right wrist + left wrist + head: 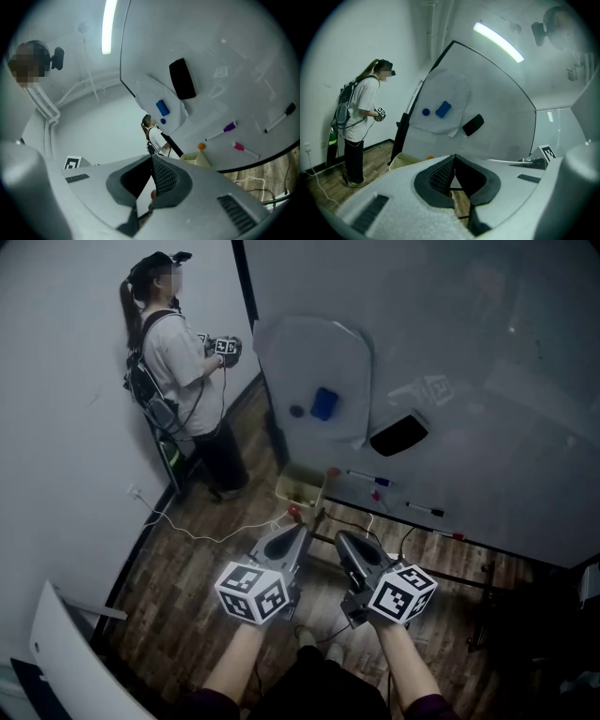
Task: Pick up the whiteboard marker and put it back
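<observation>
since neither tool holds anything yet, the task's thing must be one of four low on the whiteboard (pixel 487 427): a purple marker (pixel 368 477), a pink marker (pixel 379 495) just below it, a black marker (pixel 425 509) and a red marker (pixel 450 534) further right along the whiteboard. which one is meant i cannot tell. they lie flat on its face with no tray showing under them, so i judge they cling by magnets and could be pressed back anywhere on it

the left gripper (pixel 289 542) and right gripper (pixel 352 547) are both clenched on nothing, side by side, well short of the whiteboard and aimed roughly toward it; that looks like a carrying pose before a reach, and the jaws must part first

higher on the whiteboard sit an eraser (pixel 398 434) and a sheet (pixel 319 352) bearing a blue block (pixel 324 403). a person (pixel 178 362) stands left of the whiteboard

no brand or print is readable on the markers; only square codes show, on the gripper cubes and faintly on the whiteboard
</observation>
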Motion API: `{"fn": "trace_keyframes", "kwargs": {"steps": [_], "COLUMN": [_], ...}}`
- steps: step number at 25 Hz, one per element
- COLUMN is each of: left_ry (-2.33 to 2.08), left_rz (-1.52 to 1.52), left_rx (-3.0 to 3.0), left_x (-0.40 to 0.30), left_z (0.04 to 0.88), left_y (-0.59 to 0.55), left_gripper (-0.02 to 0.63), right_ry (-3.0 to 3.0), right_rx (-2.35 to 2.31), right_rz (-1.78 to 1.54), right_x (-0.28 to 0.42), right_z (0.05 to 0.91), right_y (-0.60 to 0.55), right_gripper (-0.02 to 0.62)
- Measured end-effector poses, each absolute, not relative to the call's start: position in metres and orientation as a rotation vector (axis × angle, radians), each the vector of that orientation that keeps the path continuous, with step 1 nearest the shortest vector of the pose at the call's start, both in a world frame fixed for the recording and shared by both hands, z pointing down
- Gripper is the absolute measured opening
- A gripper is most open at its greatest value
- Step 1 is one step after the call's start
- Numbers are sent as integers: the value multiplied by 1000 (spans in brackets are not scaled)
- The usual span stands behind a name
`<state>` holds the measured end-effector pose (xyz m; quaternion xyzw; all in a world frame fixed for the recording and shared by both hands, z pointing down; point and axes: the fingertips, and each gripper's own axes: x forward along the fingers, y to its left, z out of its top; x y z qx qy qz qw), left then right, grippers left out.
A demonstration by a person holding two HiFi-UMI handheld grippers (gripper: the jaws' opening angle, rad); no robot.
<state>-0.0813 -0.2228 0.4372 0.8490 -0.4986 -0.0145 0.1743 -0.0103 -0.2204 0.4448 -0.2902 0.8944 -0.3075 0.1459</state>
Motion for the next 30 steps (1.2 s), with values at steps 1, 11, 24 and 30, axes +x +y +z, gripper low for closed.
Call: {"fn": "trace_keyframes", "kwargs": {"steps": [1, 11, 24, 30], "left_ry": [-1410, -1378, -1381, -1469], "left_rz": [-35, -12, 85, 219], "left_rx": [2407, 2397, 2392, 2417], "left_x": [-82, -93, -97, -100], "left_z": [439, 455, 501, 530], "left_y": [-226, -249, -287, -313], "left_gripper": [5, 5, 5, 8], "right_ry": [2573, 2549, 2506, 2480], "right_rx": [-840, -876, -945, -995], "right_rz": [-890, -921, -978, -1011], "right_x": [-12, -22, -28, -22], "right_z": [446, 459, 490, 505], "right_y": [-223, -242, -269, -276], "right_gripper": [3, 3, 3, 3]}}
